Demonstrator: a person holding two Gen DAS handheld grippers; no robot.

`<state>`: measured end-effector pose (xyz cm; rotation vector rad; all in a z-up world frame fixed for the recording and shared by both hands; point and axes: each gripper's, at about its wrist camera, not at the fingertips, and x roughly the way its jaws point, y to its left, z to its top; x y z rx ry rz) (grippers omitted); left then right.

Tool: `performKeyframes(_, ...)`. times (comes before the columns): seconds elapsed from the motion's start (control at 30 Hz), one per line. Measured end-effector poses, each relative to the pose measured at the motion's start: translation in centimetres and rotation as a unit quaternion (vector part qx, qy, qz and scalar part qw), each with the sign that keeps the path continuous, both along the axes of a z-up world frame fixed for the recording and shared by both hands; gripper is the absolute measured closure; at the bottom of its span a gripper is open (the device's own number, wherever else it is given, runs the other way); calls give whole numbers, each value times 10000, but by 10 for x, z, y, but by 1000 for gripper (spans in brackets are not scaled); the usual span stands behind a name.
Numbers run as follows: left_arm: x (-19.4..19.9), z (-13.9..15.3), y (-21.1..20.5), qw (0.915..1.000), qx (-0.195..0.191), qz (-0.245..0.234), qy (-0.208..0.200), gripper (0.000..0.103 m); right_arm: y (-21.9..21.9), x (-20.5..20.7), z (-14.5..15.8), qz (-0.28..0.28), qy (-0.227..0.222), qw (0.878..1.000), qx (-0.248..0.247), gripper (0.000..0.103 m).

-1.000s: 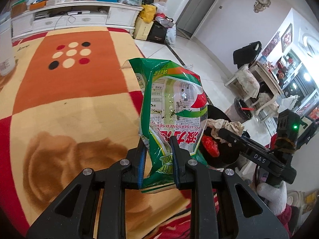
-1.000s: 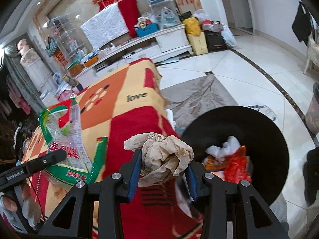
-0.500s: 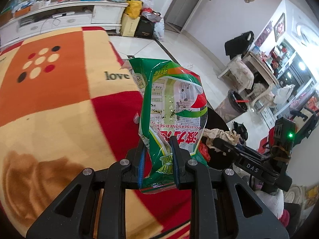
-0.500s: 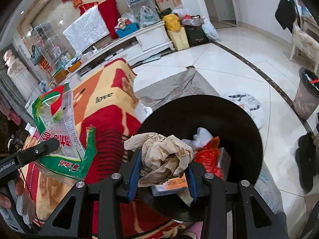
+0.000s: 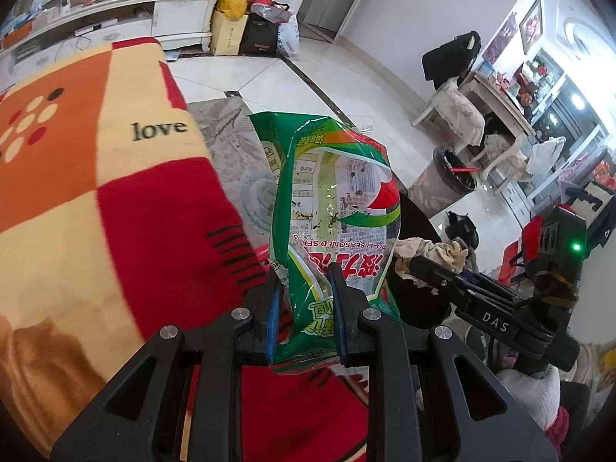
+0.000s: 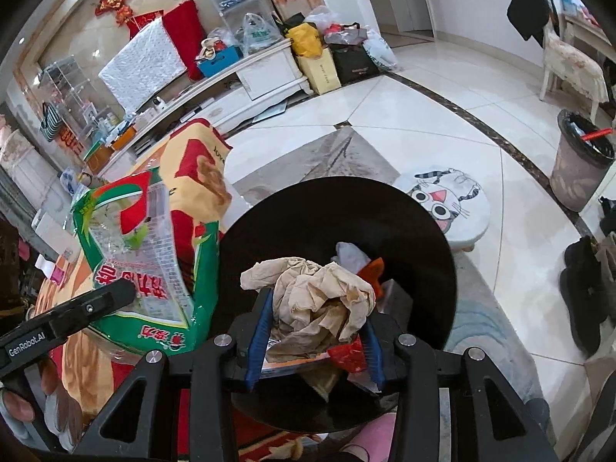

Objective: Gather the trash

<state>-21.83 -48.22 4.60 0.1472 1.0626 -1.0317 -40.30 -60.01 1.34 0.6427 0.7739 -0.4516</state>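
Left wrist view: the left tongs clamp the green seaweed snack bag, beside the blanket.

Right wrist view: the right tongs, jaws just widening, hold crumpled brown paper over the black trash bin. Best release only once centred above the opening.

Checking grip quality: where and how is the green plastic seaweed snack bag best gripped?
By its flat bottom seam, from below, as the left gripper holds it: the green plastic seaweed snack bag is thin there, and its puffed, open body stands upright above the fingers.
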Motion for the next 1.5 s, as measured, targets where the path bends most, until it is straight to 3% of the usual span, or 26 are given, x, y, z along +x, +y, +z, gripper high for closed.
performKeyframes(0.37,0,-10,-17,9998,86,-150,-36,83,-9,-8,-5,-150,143,9998,-71,52)
performKeyframes(0.47,-3,-12,-18,9997,108,-182,-84,82,-13,-10,-7,-211,189,9996,-21,35)
performKeyframes(0.63,-6,-13,-22,9995,167,-248,-132,75,-14,-13,-7,-228,157,9996,-7,35)
performKeyframes(0.77,-6,-11,-19,9996,105,-229,-133,55,-11,-14,-5,-191,175,9996,-74,35)
performKeyframes(0.87,-8,-6,-16,9996,72,-209,-196,50,-7,-14,-4,-180,168,9996,-121,35)
performKeyframes(1.17,-10,13,8,9977,18,58,-678,47,12,-16,13,-160,96,9990,-417,35)
performKeyframes(1.5,-25,42,50,9903,-158,405,-1323,47,52,-13,53,-150,-13,9931,-1161,31)
